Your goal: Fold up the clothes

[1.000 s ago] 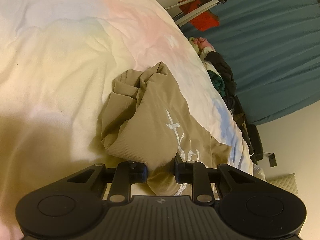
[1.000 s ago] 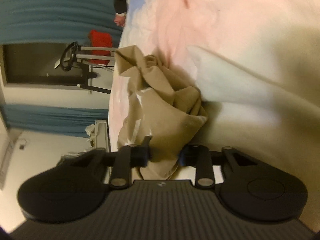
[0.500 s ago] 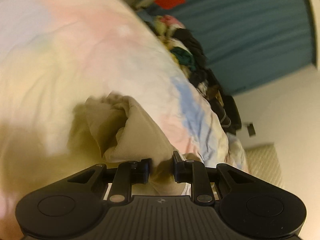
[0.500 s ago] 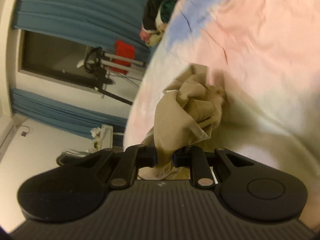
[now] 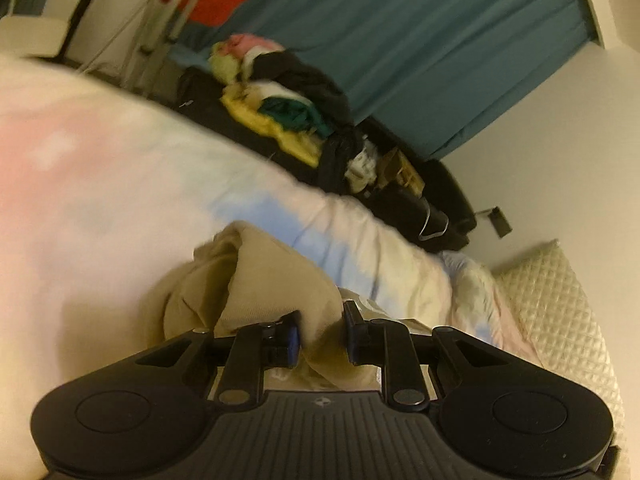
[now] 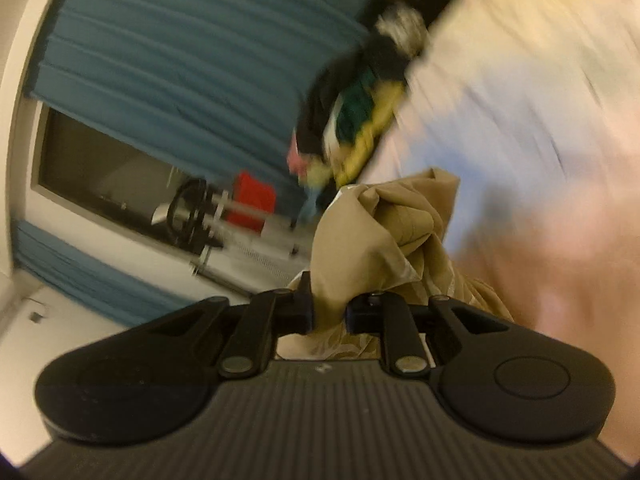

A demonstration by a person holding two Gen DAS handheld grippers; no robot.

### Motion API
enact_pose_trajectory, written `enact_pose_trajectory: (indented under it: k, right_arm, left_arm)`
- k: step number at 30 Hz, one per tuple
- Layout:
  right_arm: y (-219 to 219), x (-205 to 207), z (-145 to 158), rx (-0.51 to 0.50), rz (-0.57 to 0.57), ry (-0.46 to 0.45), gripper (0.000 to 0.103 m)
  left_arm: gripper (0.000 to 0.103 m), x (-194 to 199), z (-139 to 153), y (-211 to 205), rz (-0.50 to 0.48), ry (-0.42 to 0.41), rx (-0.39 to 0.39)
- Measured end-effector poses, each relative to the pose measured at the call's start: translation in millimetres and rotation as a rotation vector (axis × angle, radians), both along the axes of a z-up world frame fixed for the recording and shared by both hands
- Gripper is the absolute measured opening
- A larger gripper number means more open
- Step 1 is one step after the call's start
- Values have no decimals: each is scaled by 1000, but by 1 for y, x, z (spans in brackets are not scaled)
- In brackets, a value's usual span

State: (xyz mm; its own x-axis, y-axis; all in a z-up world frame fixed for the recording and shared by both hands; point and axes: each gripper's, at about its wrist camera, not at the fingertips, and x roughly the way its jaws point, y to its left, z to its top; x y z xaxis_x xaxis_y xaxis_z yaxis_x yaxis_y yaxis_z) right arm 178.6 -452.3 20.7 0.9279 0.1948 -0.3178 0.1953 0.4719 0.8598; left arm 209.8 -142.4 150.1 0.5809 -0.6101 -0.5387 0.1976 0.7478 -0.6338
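left gripper (image 5: pixel 320 336): jaws clamped on a bunched fold of the tan garment (image 5: pixel 256 280). cloth fills the gap between the pads and spills out forward in a thick roll. the garment hangs from the grip, crumpled, above the pastel duvet (image 5: pixel 120 200). whether its lower end touches the bedding i cannot tell. beyond the far edge of the bed, a heap of unsorted clothes (image 5: pixel 280 96) on something dark, in front of the teal curtain (image 5: pixel 440 40). quilted cream pillow (image 5: pixel 560 312) at the right edge.

right gripper (image 6: pixel 328 316): jaws likewise closed on a wad of the same tan garment (image 6: pixel 380 232), fabric pinched tight between the pads, loose folds standing up past them. duvet (image 6: pixel 520 120) blurred on the right of this view, curtain (image 6: pixel 160 40) and a red item (image 6: pixel 256 200) on a rack to the left. heavy motion blur in both views.

step in hand, my reading: pickup and shake-out. both grippers hold the garment off the bed, still balled up, no fold begun.

next move, as judged: draw the two grips apart to stretch the cloth and find its shape, then lay it flat on the duvet. both grips look like random bunches, not hems or shoulders, so a re-grip at proper corners is probably needed before folding.
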Motion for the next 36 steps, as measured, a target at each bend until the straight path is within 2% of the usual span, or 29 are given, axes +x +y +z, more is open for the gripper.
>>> enact_pose_trajectory:
  k: [3, 5, 8, 11, 13, 16, 17, 20, 23, 25, 28, 32, 36]
  right_arm:
    - [-27, 49, 25, -94, -24, -47, 17]
    - [-42, 76, 35, -151, -34, -67, 18]
    - [-56, 101, 23, -224, -55, -101, 18]
    - [-64, 109, -21, -237, -62, -84, 18]
    - [-65, 109, -66, -215, -46, -7, 18]
    - [-57, 96, -129, -176, -18, 118, 18]
    - [-51, 87, -147, -173, -9, 141, 18]
    - [-38, 61, -183, -135, -1, 187, 18]
    - [-37, 47, -191, -73, -21, 209, 21]
    - [-33, 40, -180, -84, -31, 252, 21]
    - [-19, 27, -138, -182, -33, 288, 21]
    - [-1, -2, -79, -283, -38, 262, 21]
    - [19, -35, -22, -375, -23, 216, 21]
  left_arm:
    - [23, 52, 18, -42, -16, -73, -2]
    - [23, 81, 18, -68, -10, -112, -20]
    - [23, 106, -8, -93, 1, -115, -39]
    - [23, 118, -54, -105, -15, -112, -10]
    - [23, 117, -97, -106, -37, -87, 37]
    - [22, 100, -154, -97, -54, 9, 108]
    - [22, 91, -166, -94, -61, 3, 138]
    - [24, 69, -182, -91, -87, -71, 210]
    - [28, 52, -189, -90, -108, -123, 276]
    - [30, 49, -178, -93, -108, -106, 312]
    - [36, 37, -150, -97, -146, -110, 403]
    - [47, 1, -88, -93, -195, -228, 466]
    - [57, -47, -36, -84, -210, -310, 469]
